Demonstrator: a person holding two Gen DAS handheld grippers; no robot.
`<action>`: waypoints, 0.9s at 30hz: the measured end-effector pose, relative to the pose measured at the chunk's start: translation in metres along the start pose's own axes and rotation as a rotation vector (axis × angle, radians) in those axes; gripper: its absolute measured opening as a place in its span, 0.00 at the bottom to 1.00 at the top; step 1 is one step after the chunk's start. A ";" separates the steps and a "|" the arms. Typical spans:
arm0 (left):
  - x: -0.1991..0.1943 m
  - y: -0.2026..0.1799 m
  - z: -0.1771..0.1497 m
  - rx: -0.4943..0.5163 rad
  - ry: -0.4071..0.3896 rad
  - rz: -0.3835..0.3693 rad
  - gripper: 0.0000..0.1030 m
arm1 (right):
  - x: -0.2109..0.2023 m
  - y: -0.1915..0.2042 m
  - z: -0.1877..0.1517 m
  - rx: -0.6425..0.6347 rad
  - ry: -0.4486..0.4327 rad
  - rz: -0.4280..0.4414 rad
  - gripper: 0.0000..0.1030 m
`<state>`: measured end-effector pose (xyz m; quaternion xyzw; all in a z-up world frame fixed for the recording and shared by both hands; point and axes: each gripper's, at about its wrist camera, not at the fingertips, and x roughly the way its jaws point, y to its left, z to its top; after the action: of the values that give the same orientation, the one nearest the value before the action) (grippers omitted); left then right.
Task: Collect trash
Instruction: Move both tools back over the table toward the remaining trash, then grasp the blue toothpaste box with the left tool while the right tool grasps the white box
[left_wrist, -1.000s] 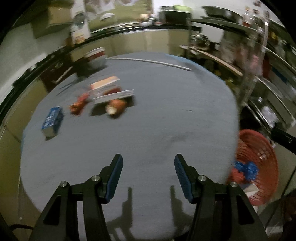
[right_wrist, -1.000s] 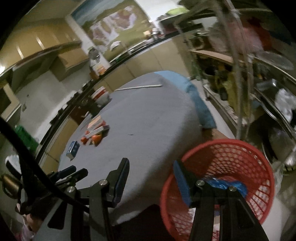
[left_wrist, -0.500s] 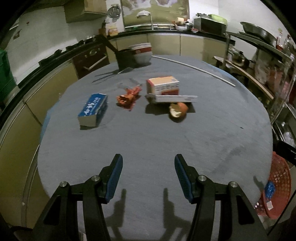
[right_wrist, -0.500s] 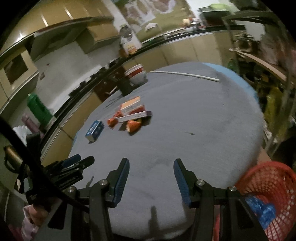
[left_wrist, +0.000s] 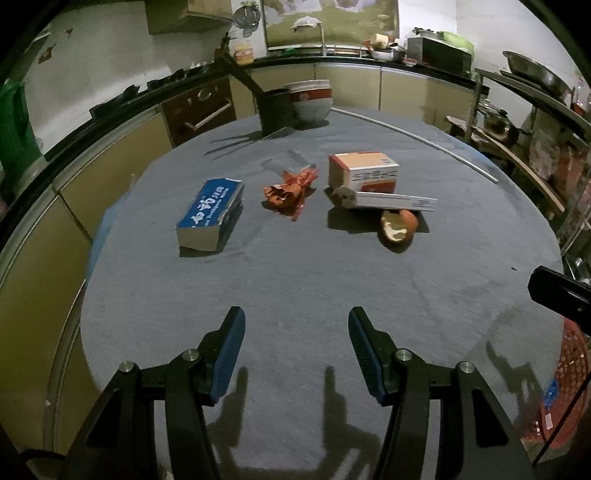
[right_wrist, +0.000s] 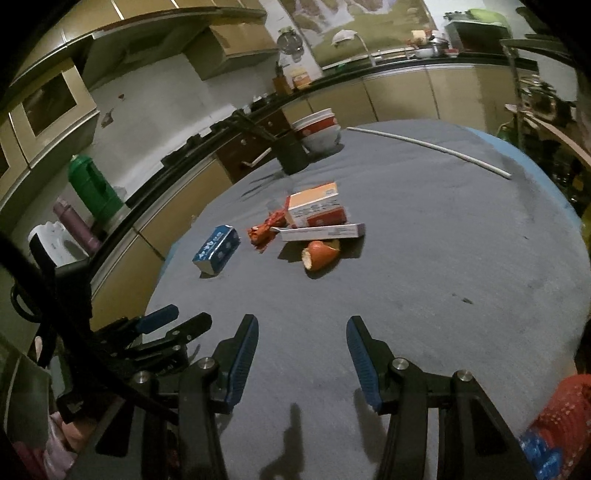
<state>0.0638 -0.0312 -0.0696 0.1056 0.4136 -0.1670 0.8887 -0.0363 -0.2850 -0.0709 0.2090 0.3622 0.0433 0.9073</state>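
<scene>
Now my left claw (left_wrist: 296, 349) hangs over the near part of the grey table (left_wrist: 295, 280), its blue-padded fingers (left_wrist: 231, 350) spread wide with nothing between them. My right claw (right_wrist: 301, 352) is the same: jaws apart, empty, low over the near edge of the table (right_wrist: 424, 258).

Trash lies in a loose row across the middle, well ahead of both claws. A blue box (left_wrist: 210, 214) sits furthest left, lying flat. Just right of it is a crumpled red wrapper (left_wrist: 290, 192), with a scrap of clear film (left_wrist: 286, 162) behind it. Next comes an orange-and-white carton (left_wrist: 364, 171), and a long white box (left_wrist: 388, 201) lies against its front. An orange peel (left_wrist: 399, 229) sits at the front of that long box, touching it. From my right wrist I see the same set: blue box (right_wrist: 216, 249), wrapper (right_wrist: 264, 229), carton (right_wrist: 316, 208), long box (right_wrist: 321, 232), peel (right_wrist: 319, 254).

A red basket (left_wrist: 563, 387) stands off the table's right edge, with something blue inside. At the far end stand a dark pot (left_wrist: 275, 110) and stacked bowls (left_wrist: 310, 99), touching, and a white rod (left_wrist: 417, 136) lies across the far right.
</scene>
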 end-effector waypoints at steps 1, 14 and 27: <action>0.003 0.002 0.000 -0.005 0.006 0.000 0.57 | 0.004 0.001 0.001 -0.003 0.004 0.003 0.53; 0.056 0.097 0.016 -0.192 0.107 0.097 0.57 | 0.034 -0.006 0.012 0.010 0.053 0.008 0.53; 0.103 0.106 0.080 -0.191 0.127 0.013 0.71 | 0.042 -0.019 0.008 0.047 0.075 -0.002 0.53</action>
<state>0.2229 0.0190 -0.0932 0.0333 0.4823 -0.1141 0.8679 -0.0017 -0.2956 -0.1004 0.2282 0.3971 0.0415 0.8880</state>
